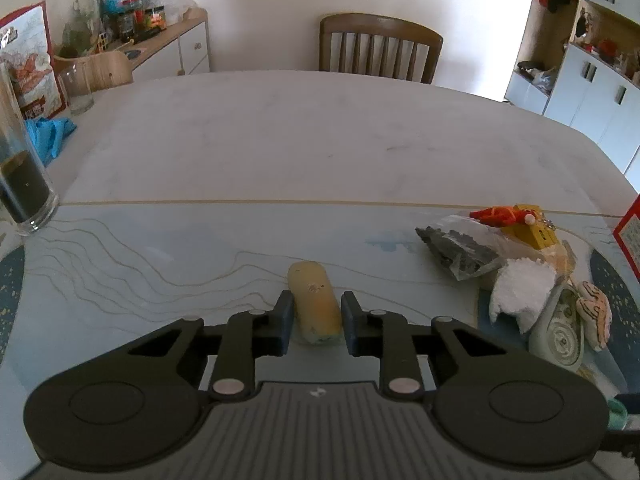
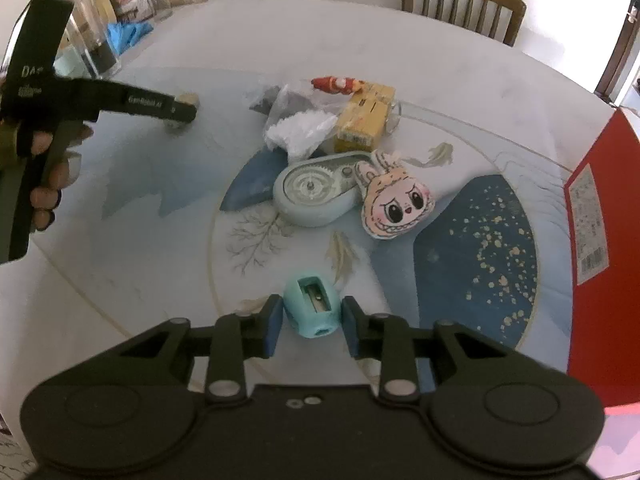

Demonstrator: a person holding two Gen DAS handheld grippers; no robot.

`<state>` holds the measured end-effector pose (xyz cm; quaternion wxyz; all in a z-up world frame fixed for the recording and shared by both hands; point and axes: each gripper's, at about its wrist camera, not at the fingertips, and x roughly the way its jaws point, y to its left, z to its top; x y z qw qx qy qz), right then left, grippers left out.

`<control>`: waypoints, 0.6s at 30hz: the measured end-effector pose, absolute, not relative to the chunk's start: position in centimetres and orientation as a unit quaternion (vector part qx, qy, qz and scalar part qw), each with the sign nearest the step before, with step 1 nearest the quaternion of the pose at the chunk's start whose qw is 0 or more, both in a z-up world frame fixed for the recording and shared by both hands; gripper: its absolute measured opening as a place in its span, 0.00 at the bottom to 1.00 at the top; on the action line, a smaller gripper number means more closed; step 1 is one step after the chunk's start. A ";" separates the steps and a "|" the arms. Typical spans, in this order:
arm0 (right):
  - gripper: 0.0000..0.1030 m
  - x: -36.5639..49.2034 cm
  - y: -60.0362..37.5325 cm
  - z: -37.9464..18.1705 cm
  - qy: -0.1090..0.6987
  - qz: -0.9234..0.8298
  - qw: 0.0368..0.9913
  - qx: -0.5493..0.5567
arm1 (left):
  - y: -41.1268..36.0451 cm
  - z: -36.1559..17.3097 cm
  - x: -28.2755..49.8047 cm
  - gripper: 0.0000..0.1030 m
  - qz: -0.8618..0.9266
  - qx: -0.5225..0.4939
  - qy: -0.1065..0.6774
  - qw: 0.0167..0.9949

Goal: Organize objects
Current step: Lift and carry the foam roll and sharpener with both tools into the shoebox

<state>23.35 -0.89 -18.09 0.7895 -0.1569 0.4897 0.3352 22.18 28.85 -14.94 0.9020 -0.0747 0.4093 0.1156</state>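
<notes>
- Partly hidden, the yellowish eraser (image 1: 316, 304) lies on the desk (image 1: 280, 140) between the left gripper (image 1: 316, 320) pads; its near end sits behind the jaws, which stand narrow around it, contact unclear.
- Right gripper (image 2: 308, 314) jaws clamp a rounded turquoise pencil sharpener (image 2: 313, 309), its blade slot facing up, just above the glossy painted desk.
- Heaped beyond: a crinkled clear plastic bag (image 2: 298, 130) with white and grey contents, a yellow box (image 2: 362, 118), a red figurine (image 2: 336, 84), a pale-blue correction tape dispenser (image 2: 314, 192) with visible gears, touching a flat bunny-faced charm (image 2: 396, 200).
- A red carton (image 2: 600, 240) is cut off at the right; its label print is too small to read.
- The left gripper's side reads "GenRobot AI", faintly.
</notes>
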 end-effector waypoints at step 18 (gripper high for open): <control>0.29 22.6 -6.4 -14.2 0.474 0.309 0.822 -0.066 | 23.9 -11.7 18.6 0.20 0.044 -0.070 0.399 0.913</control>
